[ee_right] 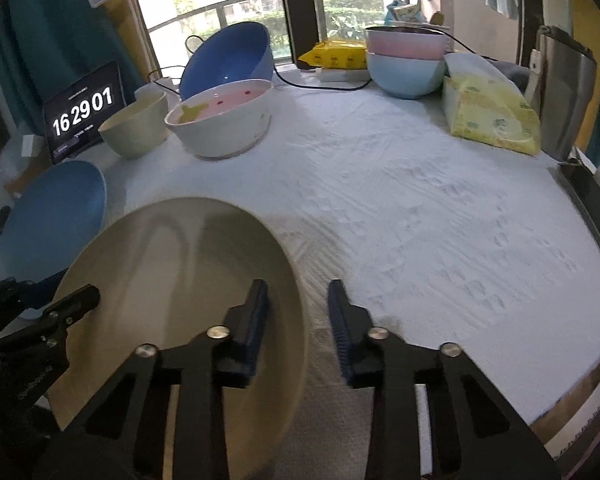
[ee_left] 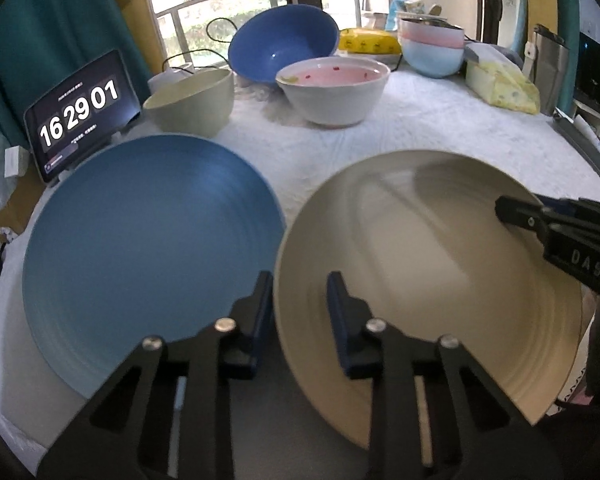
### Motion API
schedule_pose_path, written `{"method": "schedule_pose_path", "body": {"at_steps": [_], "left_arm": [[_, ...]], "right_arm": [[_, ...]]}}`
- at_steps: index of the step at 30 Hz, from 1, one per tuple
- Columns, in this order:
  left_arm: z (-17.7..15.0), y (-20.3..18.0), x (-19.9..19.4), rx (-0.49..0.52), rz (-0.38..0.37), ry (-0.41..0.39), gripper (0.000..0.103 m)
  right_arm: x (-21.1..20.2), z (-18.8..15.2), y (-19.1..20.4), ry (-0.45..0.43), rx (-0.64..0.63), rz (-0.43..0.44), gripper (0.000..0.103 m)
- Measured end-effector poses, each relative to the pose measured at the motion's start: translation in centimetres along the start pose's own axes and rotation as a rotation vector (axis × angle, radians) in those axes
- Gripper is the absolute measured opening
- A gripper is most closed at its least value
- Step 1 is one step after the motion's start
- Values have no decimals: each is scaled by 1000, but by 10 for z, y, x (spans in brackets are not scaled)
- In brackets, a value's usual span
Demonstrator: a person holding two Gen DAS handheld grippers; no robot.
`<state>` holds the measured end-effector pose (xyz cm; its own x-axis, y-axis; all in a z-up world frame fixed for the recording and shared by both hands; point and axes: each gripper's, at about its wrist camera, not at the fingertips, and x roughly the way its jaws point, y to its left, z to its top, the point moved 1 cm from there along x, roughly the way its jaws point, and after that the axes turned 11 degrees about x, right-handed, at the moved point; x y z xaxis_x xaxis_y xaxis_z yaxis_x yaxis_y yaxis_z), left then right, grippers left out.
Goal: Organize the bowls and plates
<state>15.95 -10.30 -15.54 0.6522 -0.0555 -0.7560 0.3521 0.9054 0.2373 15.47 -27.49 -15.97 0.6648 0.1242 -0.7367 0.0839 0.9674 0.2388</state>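
A beige plate [ee_left: 420, 260] [ee_right: 172, 272] lies on the white tablecloth near the front, right beside a blue plate [ee_left: 148, 232] [ee_right: 52, 216]. My left gripper [ee_left: 300, 278] [ee_right: 70, 286] straddles the beige plate's left rim, one finger over the plate and one outside, with a gap still showing. My right gripper [ee_right: 297, 285] [ee_left: 528, 205] straddles the right rim the same way, its pads clear of the rim. Further back stand a pale green bowl [ee_left: 192, 100], a white bowl with a pink inside [ee_left: 334, 92], a tilted blue bowl [ee_left: 284, 44] and a pink bowl stacked in a light blue one [ee_left: 432, 48].
A tablet showing a clock [ee_left: 80, 116] leans at the back left with cables behind it. A yellow tissue pack [ee_right: 492, 116] and a metal container [ee_right: 564, 88] stand at the back right. The table's edge [ee_right: 596, 216] curves down the right side.
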Motion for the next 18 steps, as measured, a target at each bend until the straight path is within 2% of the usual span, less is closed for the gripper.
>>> {"method": "schedule_pose_path", "body": {"at_steps": [8,18], "left_arm": [[11,3,-3,-3,-24,-27,26],[53,-1,8,8,-28,-77,26]], "right_arm": [[0,9,-9,-24,54,5,20],[2,43,-23,-91,84,-18,21]]}}
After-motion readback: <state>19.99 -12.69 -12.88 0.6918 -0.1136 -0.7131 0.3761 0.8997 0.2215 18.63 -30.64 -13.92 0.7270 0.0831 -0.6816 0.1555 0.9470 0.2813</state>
